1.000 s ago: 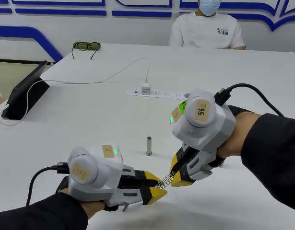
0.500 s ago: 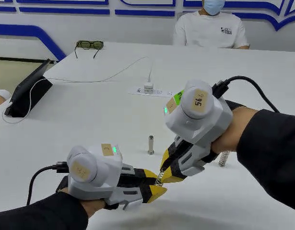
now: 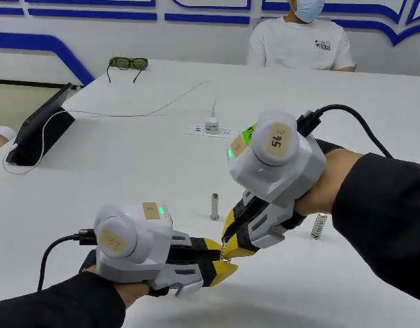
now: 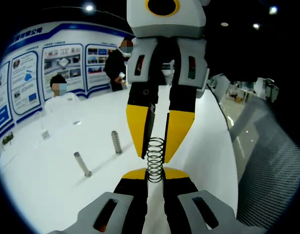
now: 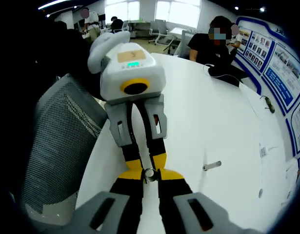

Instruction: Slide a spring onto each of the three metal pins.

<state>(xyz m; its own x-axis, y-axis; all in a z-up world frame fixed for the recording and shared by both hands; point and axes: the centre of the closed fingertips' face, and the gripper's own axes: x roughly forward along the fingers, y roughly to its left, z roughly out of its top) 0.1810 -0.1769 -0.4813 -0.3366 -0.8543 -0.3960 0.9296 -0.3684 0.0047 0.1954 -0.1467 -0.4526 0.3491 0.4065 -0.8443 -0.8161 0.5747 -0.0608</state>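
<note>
A short metal spring [image 3: 225, 247] bridges my two grippers just above the white table [image 3: 128, 171]. My left gripper [image 3: 223, 263] is shut on its near end [image 4: 155, 158]. My right gripper [image 3: 230, 246] comes down from the upper right and closes on the other end [image 5: 150, 173]. I cannot tell whether a pin is inside the spring. A bare metal pin [image 3: 214, 206] stands upright behind the grippers and also shows in the left gripper view [image 4: 82, 164]. A pin wearing a spring [image 3: 319, 225] stands to the right [image 4: 116, 142].
A power strip [image 3: 211, 128] with a plugged cable lies mid-table, and a black tablet stand [image 3: 39, 126] is at the left edge. Glasses [image 3: 128, 63] rest at the far side, where a person [image 3: 300, 41] sits. A mesh chair [image 5: 57, 141] stands beside the table.
My right gripper has moved left and down toward the left gripper. The stretch of spring showing between the two has grown shorter. The left gripper has barely moved.
</note>
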